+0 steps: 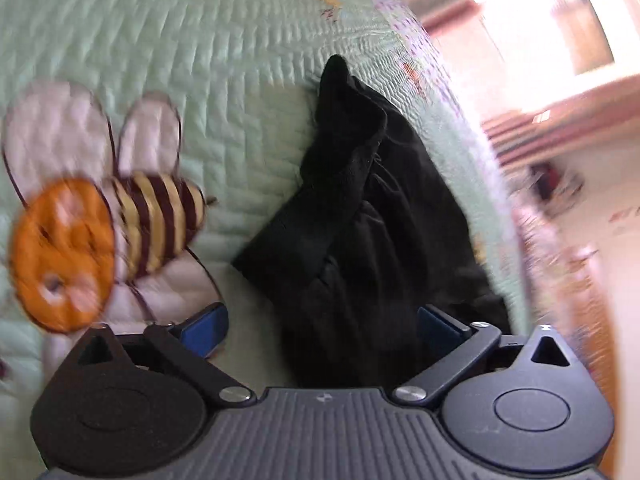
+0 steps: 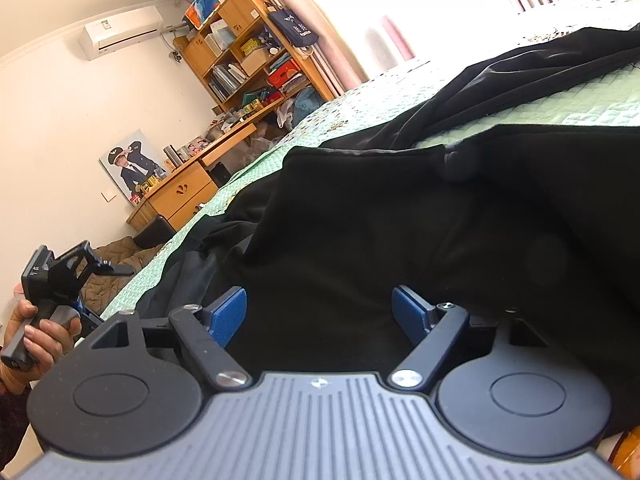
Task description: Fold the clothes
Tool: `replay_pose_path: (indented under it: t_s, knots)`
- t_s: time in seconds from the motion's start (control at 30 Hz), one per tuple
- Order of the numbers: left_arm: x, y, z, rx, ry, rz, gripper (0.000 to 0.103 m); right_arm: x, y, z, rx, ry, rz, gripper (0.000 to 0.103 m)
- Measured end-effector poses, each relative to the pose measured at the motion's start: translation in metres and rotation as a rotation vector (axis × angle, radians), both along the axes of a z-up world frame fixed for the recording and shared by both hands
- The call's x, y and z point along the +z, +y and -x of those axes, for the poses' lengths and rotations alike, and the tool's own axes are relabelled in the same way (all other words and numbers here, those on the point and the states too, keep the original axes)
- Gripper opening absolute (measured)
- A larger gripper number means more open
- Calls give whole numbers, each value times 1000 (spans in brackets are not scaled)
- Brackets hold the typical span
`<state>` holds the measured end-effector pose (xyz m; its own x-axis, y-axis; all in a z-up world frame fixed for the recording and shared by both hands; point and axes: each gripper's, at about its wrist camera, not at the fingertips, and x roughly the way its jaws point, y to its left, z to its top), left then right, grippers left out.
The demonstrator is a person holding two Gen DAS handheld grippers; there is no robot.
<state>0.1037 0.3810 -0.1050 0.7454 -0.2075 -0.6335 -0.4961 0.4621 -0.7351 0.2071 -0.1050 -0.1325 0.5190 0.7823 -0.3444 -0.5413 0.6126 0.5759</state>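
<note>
Black garment [image 1: 360,216] lies bunched on the mint-green quilted bedspread [image 1: 208,60], near the bed's edge, with the bee appliqué [image 1: 120,220] on the far side of it from that edge. Left gripper [image 1: 320,328] points down at the near end of the garment — jaws wide, blue pads [image 1: 204,326] clear of the fabric, nothing pinched; one pad sits over bare quilt, the other beside the black cloth.

Right wrist view: right gripper [image 2: 320,316] sits low over a broad flat spread of the black garment [image 2: 400,220], jaws wide, blue pads [image 2: 228,312] apart with cloth beneath and between them, but no visible pinch. A second strip of black fabric [image 2: 520,76] runs across the bedspread beyond that. Person's hand [image 2: 36,332] holds the left gripper's handle beside the bed — wooden desk [image 2: 180,196] and bookshelf [image 2: 248,44] behind it against the wall.
</note>
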Motion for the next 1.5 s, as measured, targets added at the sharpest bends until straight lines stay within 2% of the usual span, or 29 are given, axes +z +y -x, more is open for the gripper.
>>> replay_pose_path:
  t_s: [0.23,0.27,0.33,0.37,0.43,0.57,0.7,0.73,0.8,0.97,1.13,1.23,1.33,1.43,1.5]
  knots:
    - [-16,2,-9,87,-123,20,86,-1,0,0,0,0,-3,81]
    - [-18,2,-9,105,-132,17,78,-1,0,0,1,0,-3,81]
    - [-21,-1,-12,134,-101,-19,39,-1,0,0,1,0,-4,81]
    - [-22,-5,-14,140,-66,-50,16,-1,0,0,1,1,-4,81]
    - [-10,-18,-11,141,-39,-156,15,-1,0,0,2,2,-4,81]
    - [33,-65,-4,141,68,-462,15,-1,-2,-1,4,5,-5,81]
    - [38,-99,-6,119,152,-605,17,3,1,0,2,-2,20,81]
    - [31,-98,-5,126,180,-586,17,4,2,1,1,-4,30,81]
    - [19,-92,6,161,190,-497,18,8,5,3,-1,-11,52,81]
    - [11,-76,27,207,99,-384,20,17,17,13,2,-61,169,81]
    - [2,-61,41,222,28,-223,22,26,30,20,17,-108,290,81]
    - [1,-60,44,214,24,-210,22,27,29,27,22,-122,336,81]
    - [9,-67,47,200,43,-257,23,29,23,34,7,-104,351,81]
    - [20,-76,52,197,51,-314,24,33,13,41,-13,-38,320,81]
    - [24,-80,53,181,46,-329,31,36,4,46,-30,15,291,81]
